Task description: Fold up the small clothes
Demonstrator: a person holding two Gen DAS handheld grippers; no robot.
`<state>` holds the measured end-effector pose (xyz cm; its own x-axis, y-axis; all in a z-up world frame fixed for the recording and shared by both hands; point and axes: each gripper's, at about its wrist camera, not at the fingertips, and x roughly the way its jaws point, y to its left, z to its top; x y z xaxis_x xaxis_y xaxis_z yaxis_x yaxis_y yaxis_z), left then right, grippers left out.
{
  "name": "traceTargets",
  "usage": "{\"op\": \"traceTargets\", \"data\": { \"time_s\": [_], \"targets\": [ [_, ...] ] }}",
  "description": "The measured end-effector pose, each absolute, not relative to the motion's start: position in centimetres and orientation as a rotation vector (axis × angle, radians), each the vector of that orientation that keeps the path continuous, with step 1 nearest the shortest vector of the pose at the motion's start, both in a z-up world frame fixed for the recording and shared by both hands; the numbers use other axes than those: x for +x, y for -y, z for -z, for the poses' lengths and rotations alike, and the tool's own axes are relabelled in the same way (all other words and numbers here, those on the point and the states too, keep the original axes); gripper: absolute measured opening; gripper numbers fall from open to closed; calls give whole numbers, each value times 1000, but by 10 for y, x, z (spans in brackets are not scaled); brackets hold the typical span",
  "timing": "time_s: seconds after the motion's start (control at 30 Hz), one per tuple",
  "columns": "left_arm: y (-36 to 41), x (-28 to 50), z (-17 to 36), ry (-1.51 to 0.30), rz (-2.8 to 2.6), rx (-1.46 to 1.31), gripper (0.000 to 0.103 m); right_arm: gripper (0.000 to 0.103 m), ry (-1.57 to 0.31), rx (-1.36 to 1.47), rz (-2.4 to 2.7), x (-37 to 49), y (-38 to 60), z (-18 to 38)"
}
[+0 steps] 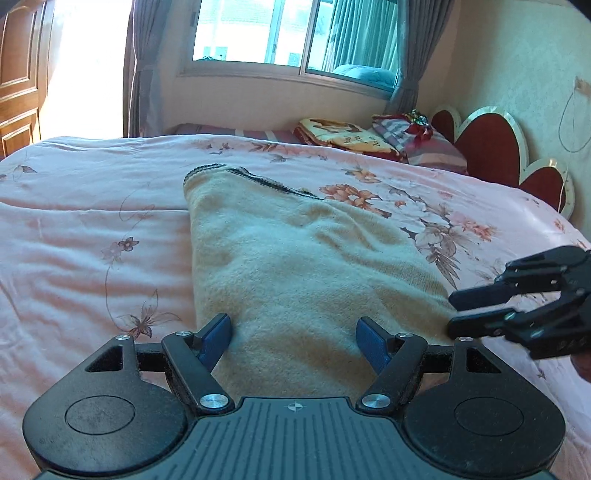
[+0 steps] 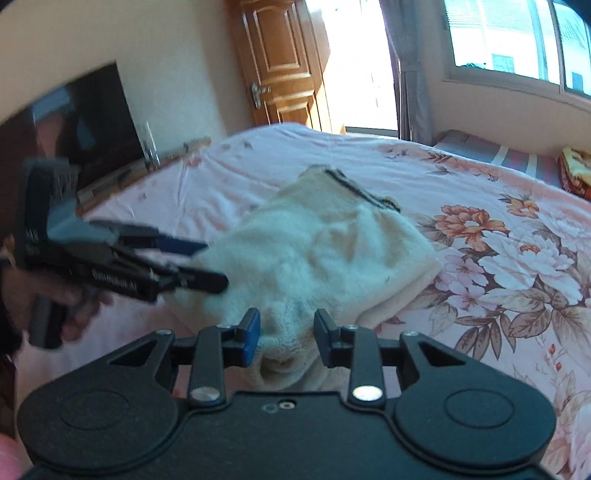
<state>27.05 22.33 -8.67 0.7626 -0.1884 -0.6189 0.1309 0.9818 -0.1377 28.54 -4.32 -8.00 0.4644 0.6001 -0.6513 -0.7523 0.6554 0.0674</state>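
Observation:
A cream fleece garment point(image 1: 295, 266) with a dark striped hem lies folded lengthwise on the pink floral bedspread point(image 1: 92, 221). My left gripper point(image 1: 293, 341) is open, its blue pads either side of the garment's near end. It also shows in the right wrist view point(image 2: 212, 264), at the garment's left edge. My right gripper point(image 2: 286, 338) is open over the garment's point(image 2: 314, 251) near corner. In the left wrist view the right gripper point(image 1: 456, 312) hovers at the garment's right edge.
Folded blankets and a pillow point(image 1: 369, 138) lie at the head of the bed by a red headboard point(image 1: 491, 147). A window point(image 1: 288, 33) and curtains are behind. A wooden door point(image 2: 284, 62) and a dark TV screen point(image 2: 92, 125) stand beyond the bed's foot.

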Motion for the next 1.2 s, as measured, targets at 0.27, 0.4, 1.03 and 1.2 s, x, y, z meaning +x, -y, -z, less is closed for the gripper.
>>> {"op": "traceTargets", "data": {
  "time_s": [0.27,0.4,1.03,1.2],
  "targets": [
    [-219,221,63,-647,114,-37,89,59,-707,21,-623,248,61,51],
    [-216,149,37,-620,34,-27,103,71,-709,50,-542,196,72,28],
    [-204,12,-35,-541,67,-25,103,88,-542,-83,-283,36,42,-23],
    [-207,2,-36,-540,68,-24,103,89,-550,-66,-257,31,42,-22]
  ]
}}
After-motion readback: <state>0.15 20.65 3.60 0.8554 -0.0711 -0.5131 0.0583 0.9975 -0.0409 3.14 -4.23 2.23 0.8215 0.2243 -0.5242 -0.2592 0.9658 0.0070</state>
